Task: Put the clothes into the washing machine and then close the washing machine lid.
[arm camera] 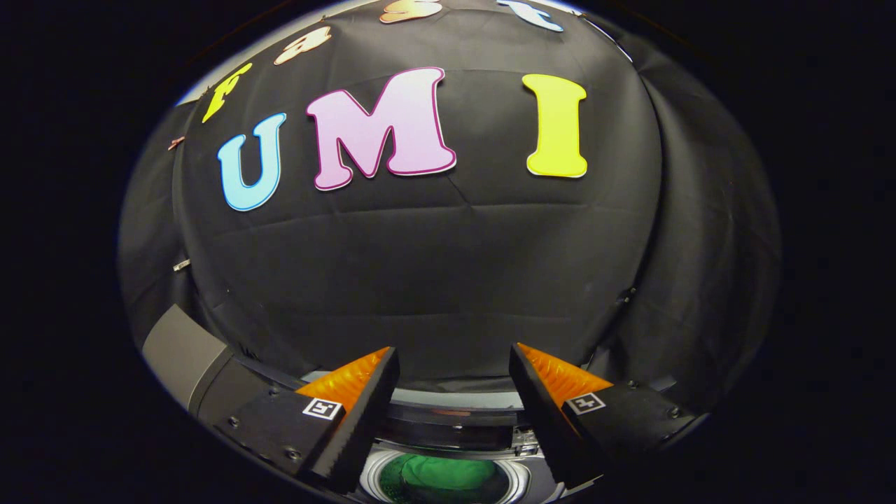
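Gripper view: the hand-held gripper [453, 378] hangs above a washing machine [448, 420] with its two fingers spread wide and nothing between them. Between and below the fingertips lies the machine's round drum opening [442, 479], ringed by a pale rim. Inside the drum sits a heap of green clothes [444, 472], which suggests the loading step is done or close to it. Whether more clothes wait elsewhere cannot be told from here.

Just beyond the drum, a dark band of the machine's top runs left to right across the gap between the fingers, with a paler curved edge behind it. That band may be the back of the top deck or the raised lid seen edge-on; which of the two is not clear. A grey slab [183, 353] juts up on the near left beside the left finger; it could be a panel of the machine or the lid itself, and the picture does not settle that either.

The relation that matters for the coming move: the clothes lie straight down and slightly toward the near side of the gripper, centred between its fingers, while the closing step calls for the lid, which probably lies on the far side or to the left. The drum mouth is uncovered, so the lid is judged not yet closed. Behind everything hangs the booth's black cloth wall [448, 280], creased in a grid.
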The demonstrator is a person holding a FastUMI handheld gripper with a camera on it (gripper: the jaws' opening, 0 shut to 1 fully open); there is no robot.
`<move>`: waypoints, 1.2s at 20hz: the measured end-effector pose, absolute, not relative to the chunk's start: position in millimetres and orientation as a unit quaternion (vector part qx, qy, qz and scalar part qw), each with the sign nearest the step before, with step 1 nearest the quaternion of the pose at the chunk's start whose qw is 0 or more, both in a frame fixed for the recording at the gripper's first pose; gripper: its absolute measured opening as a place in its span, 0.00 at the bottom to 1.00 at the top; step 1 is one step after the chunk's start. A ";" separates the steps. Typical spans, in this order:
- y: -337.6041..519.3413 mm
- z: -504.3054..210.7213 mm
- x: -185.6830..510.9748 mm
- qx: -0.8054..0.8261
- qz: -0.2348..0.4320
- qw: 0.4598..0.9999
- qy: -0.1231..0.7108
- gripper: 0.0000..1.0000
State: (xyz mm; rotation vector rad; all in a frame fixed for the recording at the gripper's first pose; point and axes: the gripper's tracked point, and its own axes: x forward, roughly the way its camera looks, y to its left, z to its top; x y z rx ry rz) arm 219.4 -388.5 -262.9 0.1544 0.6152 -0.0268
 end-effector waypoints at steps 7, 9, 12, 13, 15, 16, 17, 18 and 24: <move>-382.4 -258.8 193.2 0.073 -0.014 0.950 0.302 1.00; -380.0 -258.0 182.7 0.072 -0.013 0.950 0.304 1.00; -377.0 -257.7 170.6 0.074 -0.008 0.949 0.306 1.00; -376.3 -258.1 167.4 0.074 -0.006 0.949 0.308 1.00; -374.9 -258.6 161.9 0.076 -0.003 0.947 0.311 1.00; -374.6 -258.5 160.0 0.077 -0.002 0.946 0.314 0.99; -373.9 -259.2 157.2 0.078 -0.002 0.946 0.315 1.00; -373.7 -259.7 153.9 0.078 -0.001 0.945 0.317 0.99; -370.3 -262.2 137.4 0.079 0.006 0.941 0.328 0.99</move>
